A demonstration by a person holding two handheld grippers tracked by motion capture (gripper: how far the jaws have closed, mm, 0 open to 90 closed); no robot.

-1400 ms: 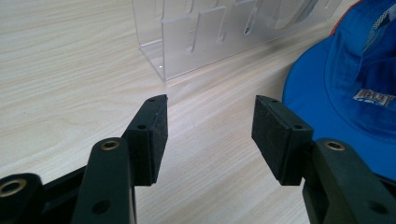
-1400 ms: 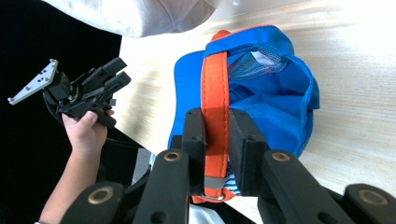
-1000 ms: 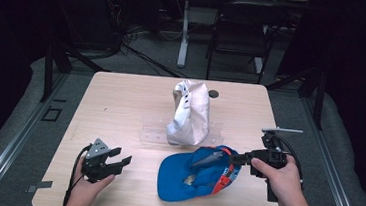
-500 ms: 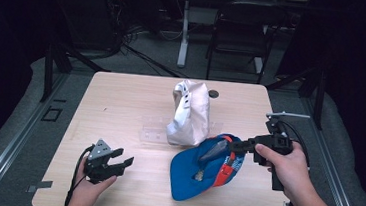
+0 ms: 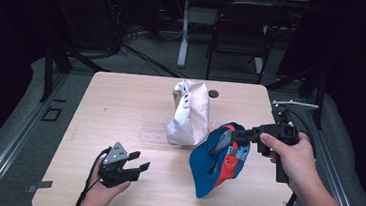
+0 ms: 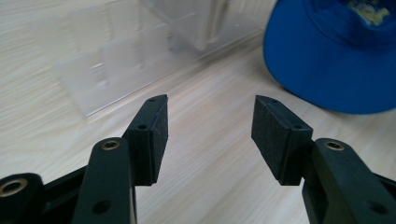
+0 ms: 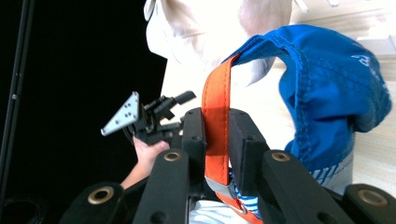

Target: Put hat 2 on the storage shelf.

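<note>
A blue cap (image 5: 216,161) with an orange strap hangs tilted over the table's right half, its brim low near the wood. My right gripper (image 5: 228,135) is shut on the orange strap (image 7: 217,126), which runs up between its jaws to the blue cap (image 7: 327,88). A white cap (image 5: 190,112) stands upright at the table's middle, just left of the blue one. My left gripper (image 5: 138,165) rests near the front left edge, open with nothing between its jaws. The left gripper view has my left gripper (image 6: 208,123) low over bare wood, the blue cap's brim (image 6: 327,60) ahead to the right.
A clear plastic holder (image 5: 153,129) lies flat beside the white cap, also seen as the clear plastic holder (image 6: 126,56). A small dark disc (image 5: 214,93) sits behind the white cap. The wooden table (image 5: 121,97) has dark floor, a chair and stands beyond it.
My right gripper has lifted the blue cap by its strap from lying flat to hanging tilted, and carried it up and slightly away. The left gripper has barely shifted.
</note>
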